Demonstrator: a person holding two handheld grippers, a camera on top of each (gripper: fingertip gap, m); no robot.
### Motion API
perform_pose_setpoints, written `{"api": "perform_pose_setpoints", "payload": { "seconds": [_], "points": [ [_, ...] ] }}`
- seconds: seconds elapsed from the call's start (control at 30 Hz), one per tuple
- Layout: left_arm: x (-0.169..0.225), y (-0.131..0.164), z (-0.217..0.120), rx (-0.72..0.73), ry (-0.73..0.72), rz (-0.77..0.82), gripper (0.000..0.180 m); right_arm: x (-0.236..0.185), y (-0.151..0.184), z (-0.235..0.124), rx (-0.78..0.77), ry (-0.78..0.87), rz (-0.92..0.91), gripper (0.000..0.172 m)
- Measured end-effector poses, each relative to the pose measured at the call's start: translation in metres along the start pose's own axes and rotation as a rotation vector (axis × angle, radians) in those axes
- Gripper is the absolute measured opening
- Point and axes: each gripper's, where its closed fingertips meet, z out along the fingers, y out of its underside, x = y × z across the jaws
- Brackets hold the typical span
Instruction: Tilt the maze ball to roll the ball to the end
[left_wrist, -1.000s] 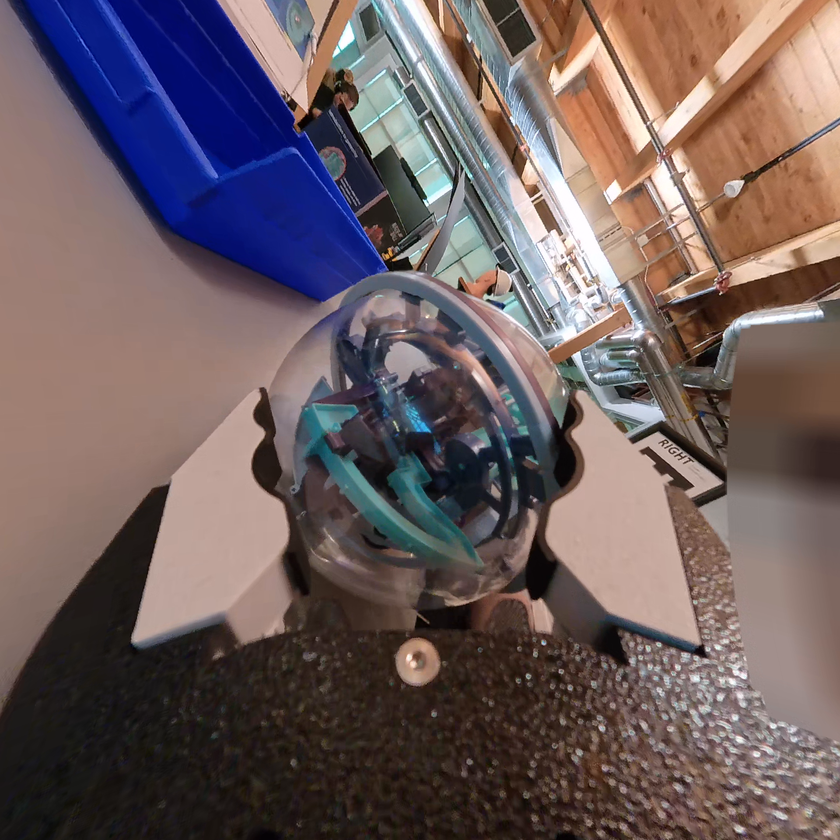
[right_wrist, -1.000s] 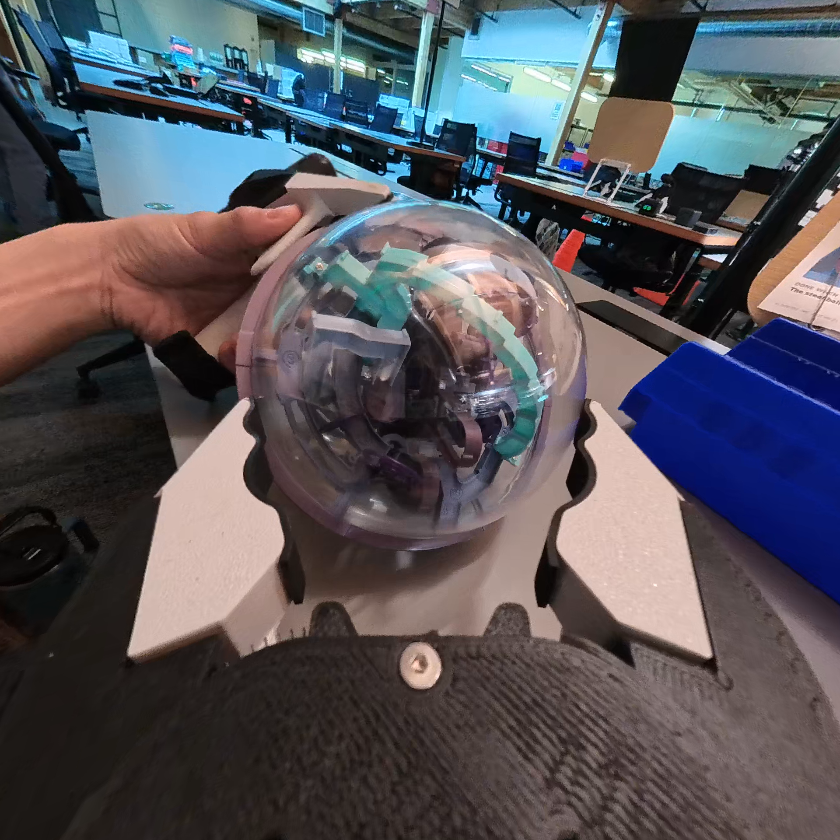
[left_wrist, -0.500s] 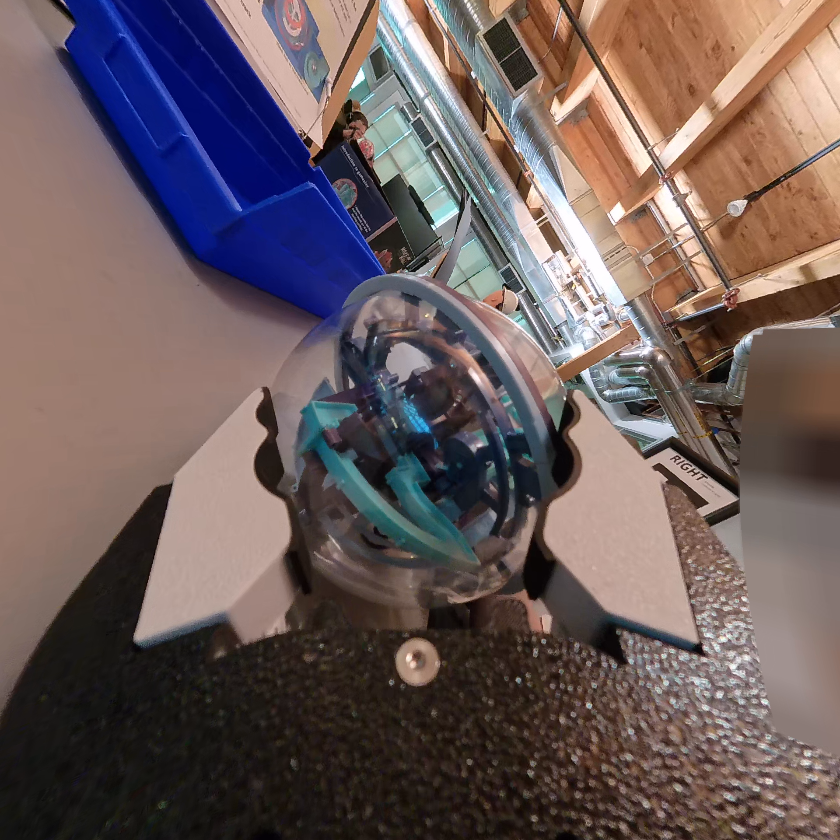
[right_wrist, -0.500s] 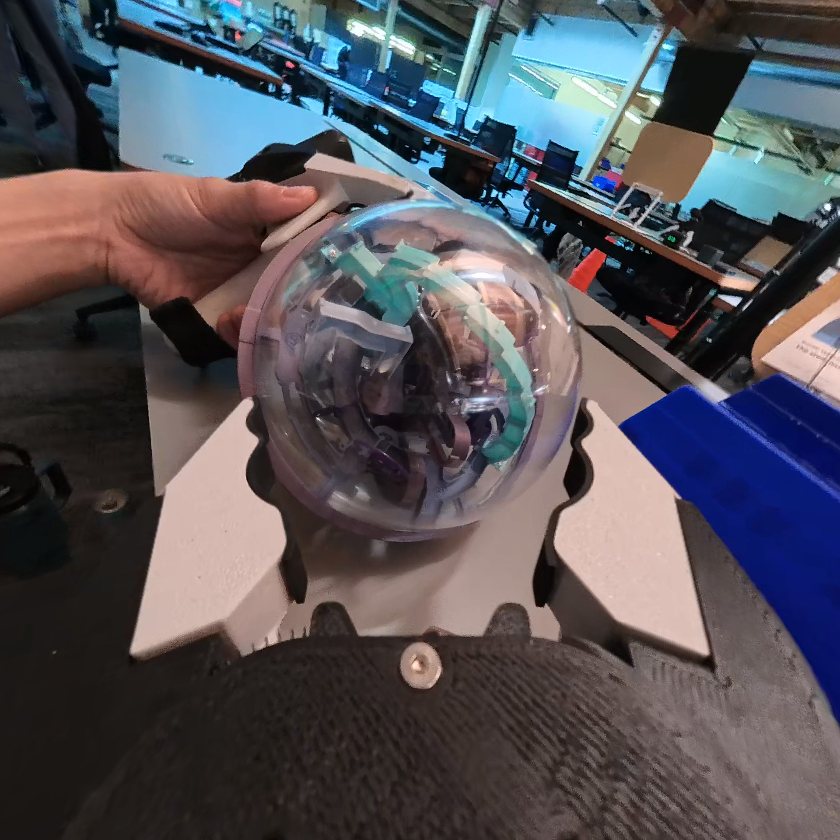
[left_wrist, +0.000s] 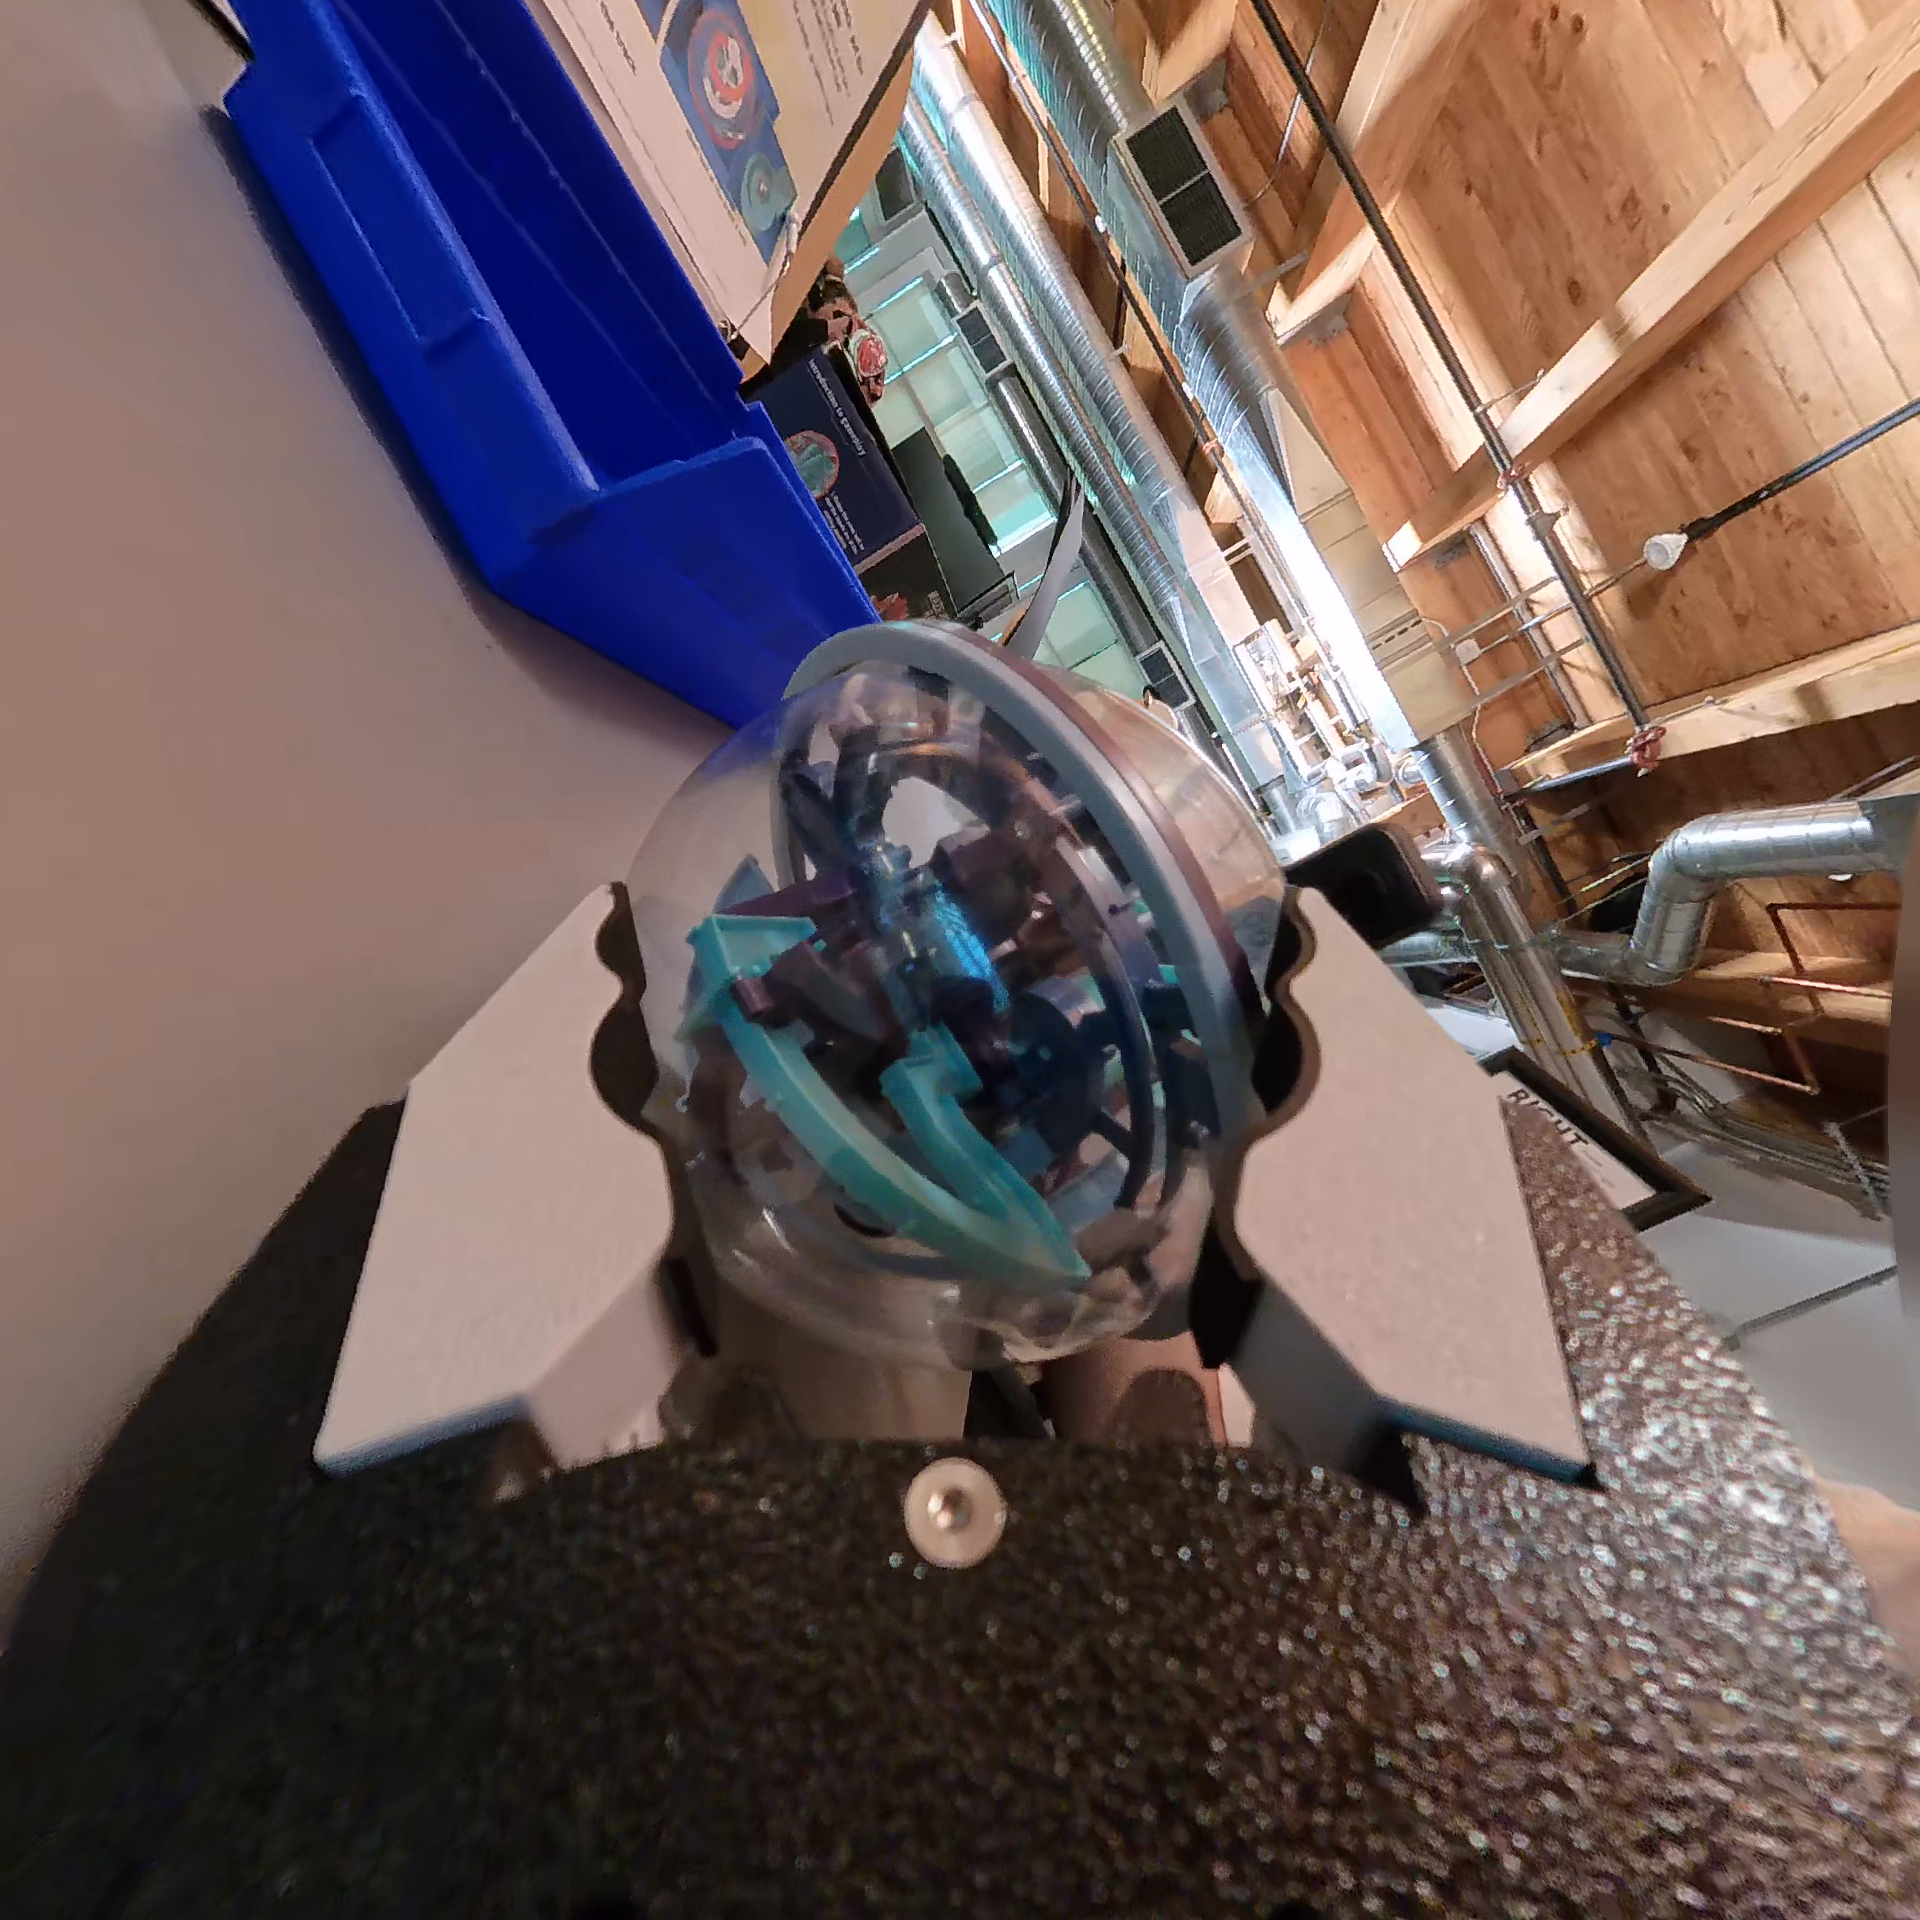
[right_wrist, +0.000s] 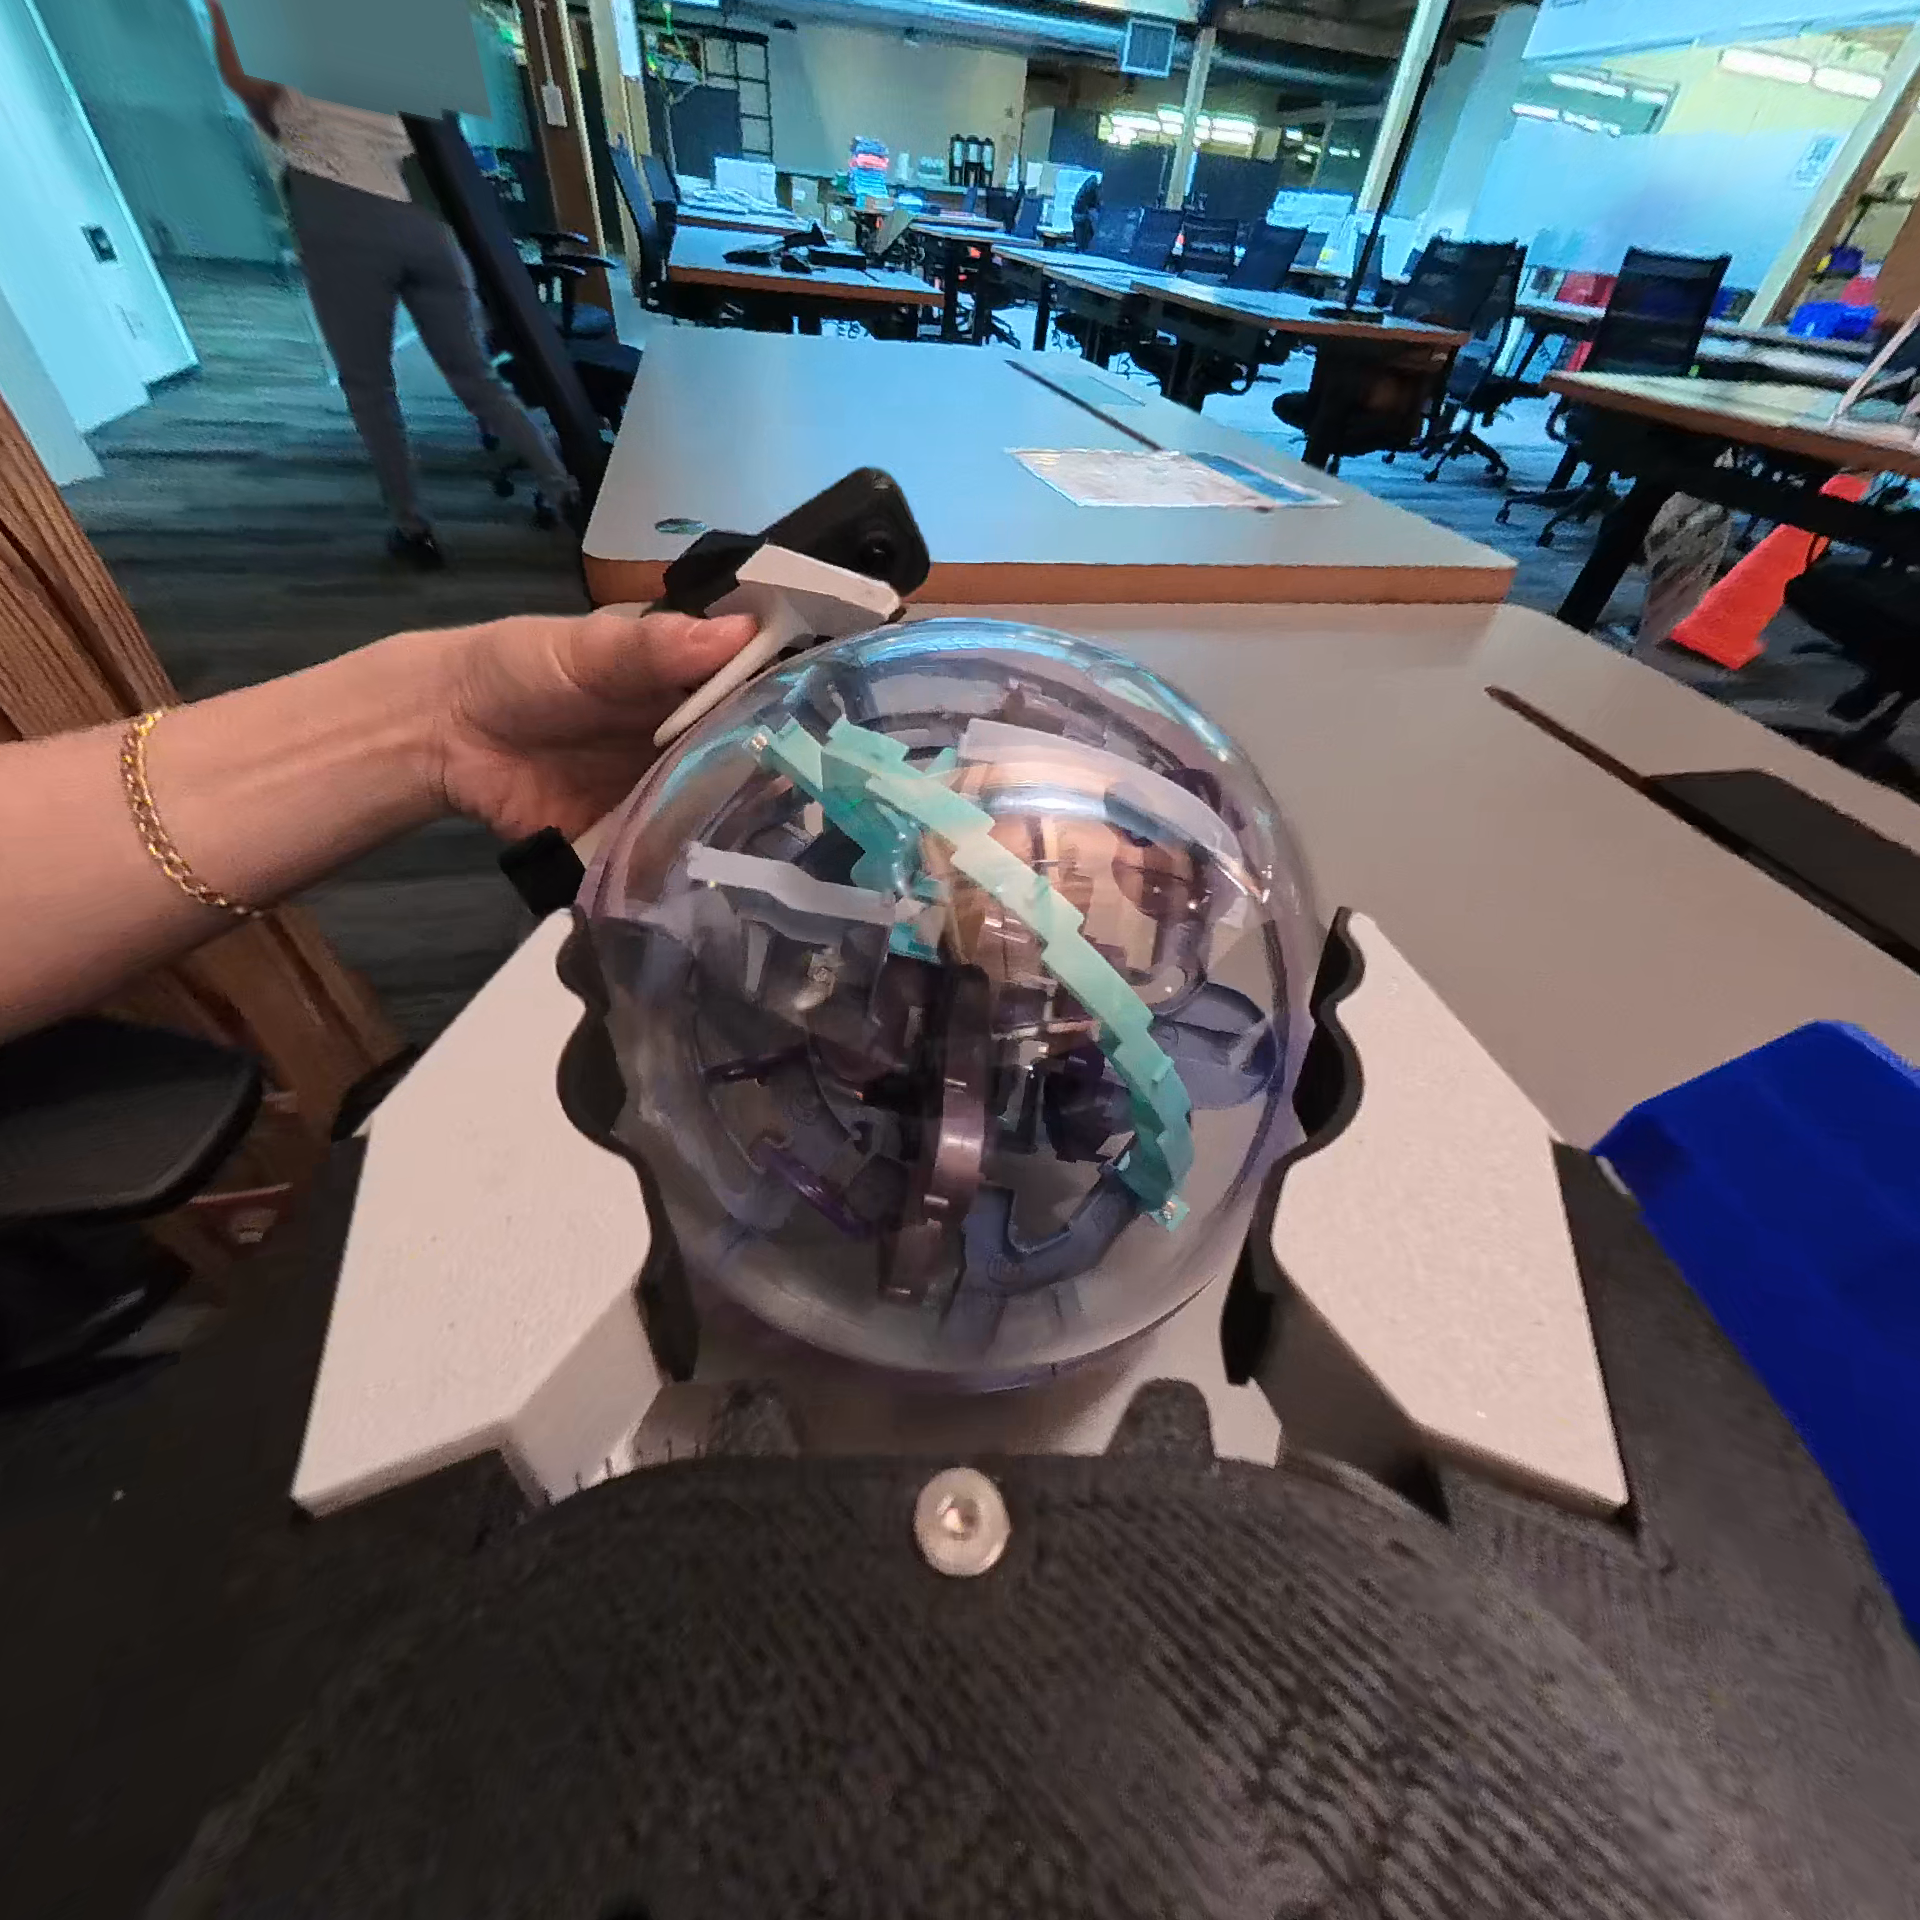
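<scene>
Tilted further since before, the maze ball (right_wrist: 935, 1018) sits clamped between both wide-spread grippers (left_wrist: 940, 1018) (right_wrist: 951, 1029).

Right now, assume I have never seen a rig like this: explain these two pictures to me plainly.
No robot here: a person holds a hand-held gripper in each hand, each with a camera looking along its two fingers. One picture is from the left hand-held gripper, the other from the right hand-held gripper. Both clamp the same clear maze ball, with teal and purple tracks inside, from different sides. The person's hand shows in the right view. A blue bin sits on the pale table.
</scene>
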Motion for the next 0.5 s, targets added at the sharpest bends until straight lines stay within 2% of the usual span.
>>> {"api": "perform_pose_setpoints", "payload": {
  "seconds": [0.13, 0.5],
  "points": [
    [0.002, 0.004, 0.000, -0.029, 0.009, 0.030, 0.116, 0.003, -0.001, -0.004, -0.041, -0.029, 0.057, 0.129],
    [0.018, 0.008, -0.010, -0.085, 0.038, 0.304, 0.108, -0.012, -0.001, -0.004, -0.052, 0.034, -0.035, 0.128]
  ]
}}
